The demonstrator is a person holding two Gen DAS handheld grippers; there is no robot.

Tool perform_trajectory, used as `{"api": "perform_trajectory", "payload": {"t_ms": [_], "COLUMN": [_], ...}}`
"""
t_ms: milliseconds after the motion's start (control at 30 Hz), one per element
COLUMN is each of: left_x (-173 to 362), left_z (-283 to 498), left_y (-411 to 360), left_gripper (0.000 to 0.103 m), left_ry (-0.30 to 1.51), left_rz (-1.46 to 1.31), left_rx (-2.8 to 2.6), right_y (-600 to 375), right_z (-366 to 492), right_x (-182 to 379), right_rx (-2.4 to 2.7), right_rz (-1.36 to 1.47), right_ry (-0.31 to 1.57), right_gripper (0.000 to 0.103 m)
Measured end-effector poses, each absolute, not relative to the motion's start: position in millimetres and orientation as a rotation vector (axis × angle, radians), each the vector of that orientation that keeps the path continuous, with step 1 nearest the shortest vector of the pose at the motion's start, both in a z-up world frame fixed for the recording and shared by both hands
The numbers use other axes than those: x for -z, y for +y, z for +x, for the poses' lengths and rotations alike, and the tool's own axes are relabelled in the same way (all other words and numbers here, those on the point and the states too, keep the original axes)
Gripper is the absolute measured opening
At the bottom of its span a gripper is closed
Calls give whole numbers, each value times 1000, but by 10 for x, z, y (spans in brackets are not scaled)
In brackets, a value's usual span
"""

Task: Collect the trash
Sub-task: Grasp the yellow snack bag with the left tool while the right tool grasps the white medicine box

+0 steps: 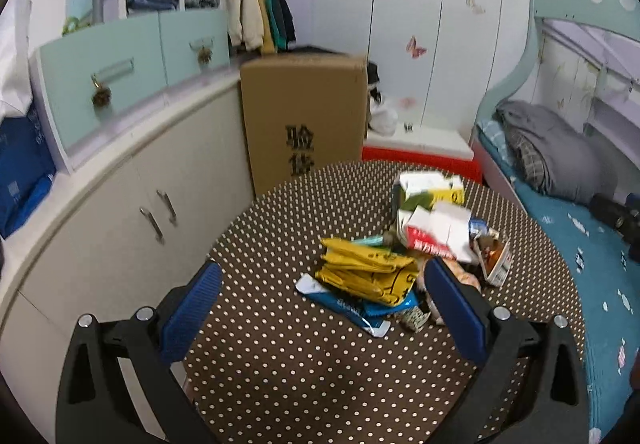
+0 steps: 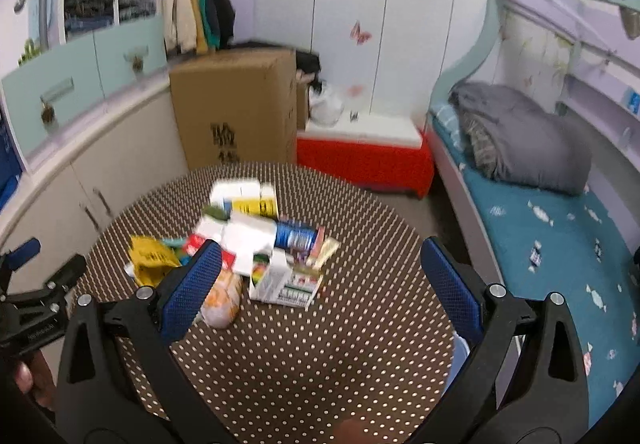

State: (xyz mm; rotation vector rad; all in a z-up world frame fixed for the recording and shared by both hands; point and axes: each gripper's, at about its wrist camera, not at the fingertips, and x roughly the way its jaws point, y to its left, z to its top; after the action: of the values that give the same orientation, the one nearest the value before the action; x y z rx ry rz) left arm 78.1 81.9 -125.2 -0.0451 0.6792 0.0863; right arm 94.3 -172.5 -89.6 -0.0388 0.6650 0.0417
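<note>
A heap of trash lies on a round table with a brown polka-dot cloth. In the left wrist view a crumpled yellow wrapper rests on a blue packet, with white and red cartons behind. My left gripper is open, hovering just short of the yellow wrapper, nothing between its fingers. In the right wrist view the heap shows a white carton, a blue can-like item, the yellow wrapper and an orange bag. My right gripper is open above the table, empty.
A tall cardboard box stands behind the table, with a red and white box beside it. Cabinets and pale green drawers run along the left. A bed with blue sheet lies to the right. A hand holds the other gripper's handle.
</note>
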Motion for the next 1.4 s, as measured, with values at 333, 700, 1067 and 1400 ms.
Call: {"api": "perform_trajectory", "payload": {"t_ms": [333,700,1067,1400], "left_x": [1575,1850,1938,1644], "left_z": [1155,1454,1606,1427], "left_y": [522,414,328,615], "left_gripper": [99,98,21,6], "left_ry": [717,726,734,659], "left_rz": [93,345,401,181], "left_rx": [-1,67,196,124], "right_y": [-1787,-1715,-1744,-1908], "right_z": [1249,1488,1868,1672], "right_x": [1453,1739,2130,2127], "right_rx": [-49,-105,-209,-276], "right_rz": [-20,-2,190,246], "right_ry": [812,877,978,944], "right_gripper": [97,97,79,78]}}
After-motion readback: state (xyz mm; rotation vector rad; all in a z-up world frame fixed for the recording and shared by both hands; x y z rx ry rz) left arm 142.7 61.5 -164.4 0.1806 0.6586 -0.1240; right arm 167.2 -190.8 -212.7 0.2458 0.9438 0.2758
